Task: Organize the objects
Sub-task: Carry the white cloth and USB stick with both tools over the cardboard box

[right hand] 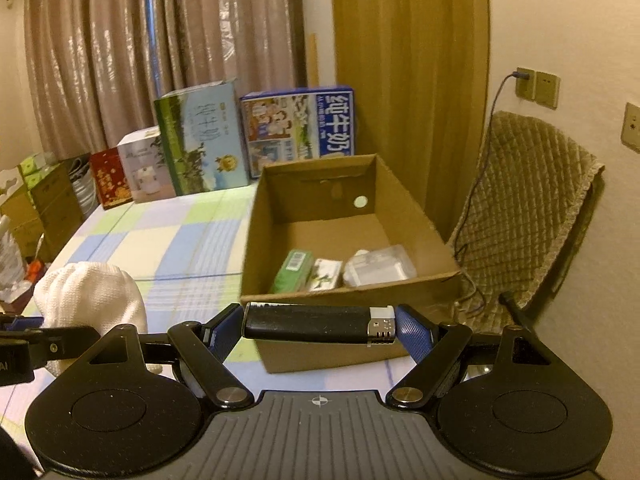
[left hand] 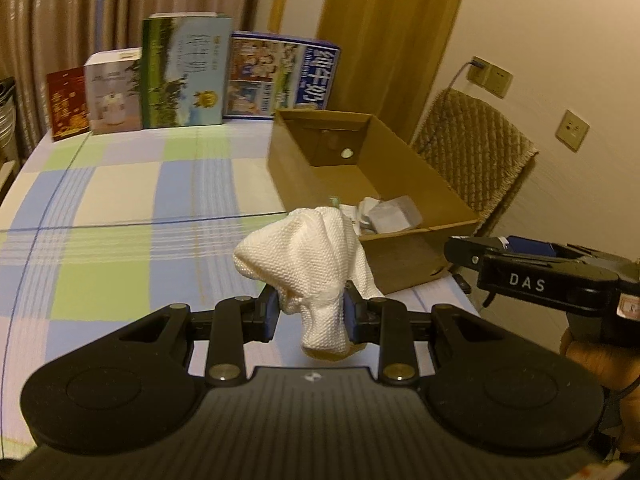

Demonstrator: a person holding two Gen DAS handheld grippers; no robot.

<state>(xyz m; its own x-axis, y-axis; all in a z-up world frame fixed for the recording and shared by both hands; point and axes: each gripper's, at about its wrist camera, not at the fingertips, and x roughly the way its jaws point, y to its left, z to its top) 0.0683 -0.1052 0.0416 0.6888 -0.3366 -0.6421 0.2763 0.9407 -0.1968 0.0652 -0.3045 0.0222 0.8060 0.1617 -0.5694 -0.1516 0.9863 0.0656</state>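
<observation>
Up close in the left wrist view, your left gripper (left hand: pixel 310 312) pinches a white cloth (left hand: pixel 306 256) between its blue pads (left hand: pixel 272 312), the fabric bunched above the fingers and hanging in a fold below them, clear of the checked tablecloth (left hand: pixel 120 208). Just beyond the cloth sits an open cardboard box (left hand: pixel 316 148) with pale packets (left hand: pixel 384 212) lying at its near end. Your right gripper (left hand: pixel 460 250) enters from the right edge, level with the box's front wall, with your hand (left hand: pixel 592 360) under it; you cannot tell from here how its jaws stand. Four cartons (left hand: pixel 188 76) line the far edge of the table before a curtain (left hand: pixel 80 4), and a padded chair (left hand: pixel 476 144) stands behind the box. Over in the right wrist view, your right gripper (right hand: pixel 320 326) clamps a black lighter (right hand: pixel 316 324) crosswise, end to end between the pads, metal head to the right, held just before the box's (right hand: pixel 404 208) near wall. Inside the box lie a green pack (right hand: pixel 294 270), a small white pack (right hand: pixel 326 274) and a clear bag (right hand: pixel 380 266), side by side against that wall. At lower left the cloth (right hand: pixel 88 292) shows beside the left gripper's finger (right hand: pixel 44 344).
</observation>
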